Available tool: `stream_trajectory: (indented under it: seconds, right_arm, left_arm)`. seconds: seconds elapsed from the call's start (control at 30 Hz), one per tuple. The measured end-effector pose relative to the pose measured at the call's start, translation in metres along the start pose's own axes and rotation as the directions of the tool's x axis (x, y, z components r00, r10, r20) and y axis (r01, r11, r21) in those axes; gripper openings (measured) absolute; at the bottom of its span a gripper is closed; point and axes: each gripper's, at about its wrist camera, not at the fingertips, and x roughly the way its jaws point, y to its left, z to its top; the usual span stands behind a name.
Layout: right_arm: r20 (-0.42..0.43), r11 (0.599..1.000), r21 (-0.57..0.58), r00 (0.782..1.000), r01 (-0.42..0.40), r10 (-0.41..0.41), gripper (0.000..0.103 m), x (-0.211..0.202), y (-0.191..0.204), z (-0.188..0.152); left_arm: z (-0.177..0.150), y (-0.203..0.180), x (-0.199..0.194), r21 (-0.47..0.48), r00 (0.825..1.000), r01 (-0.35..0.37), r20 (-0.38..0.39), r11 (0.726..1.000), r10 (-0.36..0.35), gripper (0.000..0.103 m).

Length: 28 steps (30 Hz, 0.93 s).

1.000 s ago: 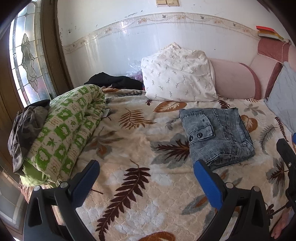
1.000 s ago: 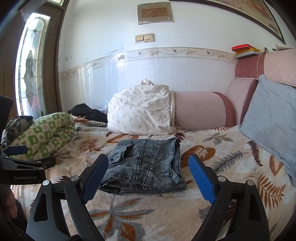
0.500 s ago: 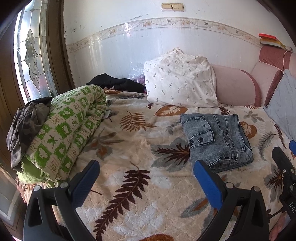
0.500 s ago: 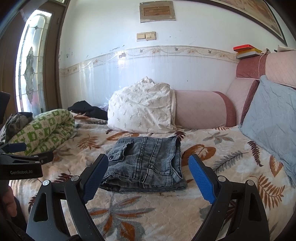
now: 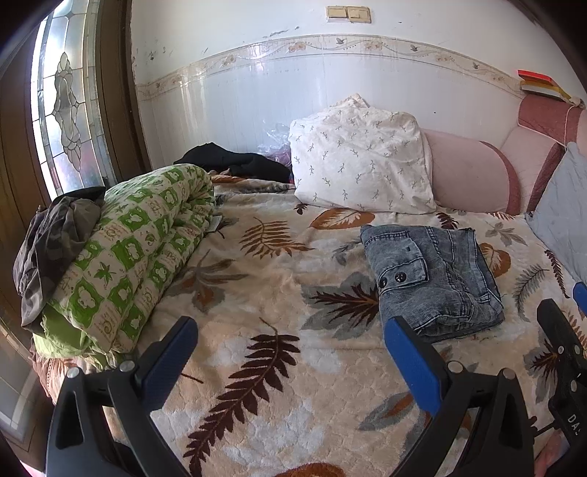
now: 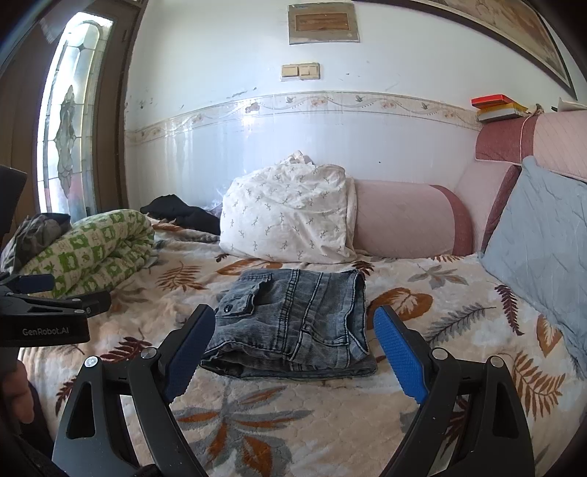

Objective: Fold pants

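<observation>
Both views have drawn back slightly from the folded pants (image 6: 293, 323); they lie on the bed (image 6: 422, 385) ahead of the right hand-held gripper (image 6: 293, 348), spread apart and empty; left hand-held gripper (image 5: 290, 352) likewise apart.

Count, bed scene, both wrist views.

- Folded grey denim pants (image 6: 293, 323): 1, with 2 dark buttons visible on the pocket flap in the left wrist view.
- Grippers: 2, left gripper (image 5: 290, 352) and right gripper (image 6: 293, 345), each with 2 blue-padded fingers spread apart.
- White patterned pillow (image 6: 290, 216): 1.
- Pink bolster (image 6: 407, 220): 1.
- Grey-blue cushion (image 6: 543, 238): 1.
- Rolled green-and-white quilt (image 5: 135, 253): 1.
- Dark garments: 2, black garment (image 5: 234, 163) by the wall, olive garment (image 5: 55, 242) on the quilt.
- Wall switch plates (image 6: 300, 71): 2, side by side.
- Framed plaque (image 6: 323, 24): 1.
- Stack of books (image 6: 497, 107): 1; number of volumes not resolved.
</observation>
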Motion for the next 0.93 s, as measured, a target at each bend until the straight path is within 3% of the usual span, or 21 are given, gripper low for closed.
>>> stream_trajectory:
  seconds: [0.93]
  right_arm:
    - [-0.026, 1.000, 0.002, 0.999, -0.020, 0.020, 0.089, 0.008, 0.004, -0.002]
  left_arm:
    - [-0.005, -0.004, 0.013, -0.005, 0.999, 0.021, -0.029, 1.000, -0.021, 0.103]
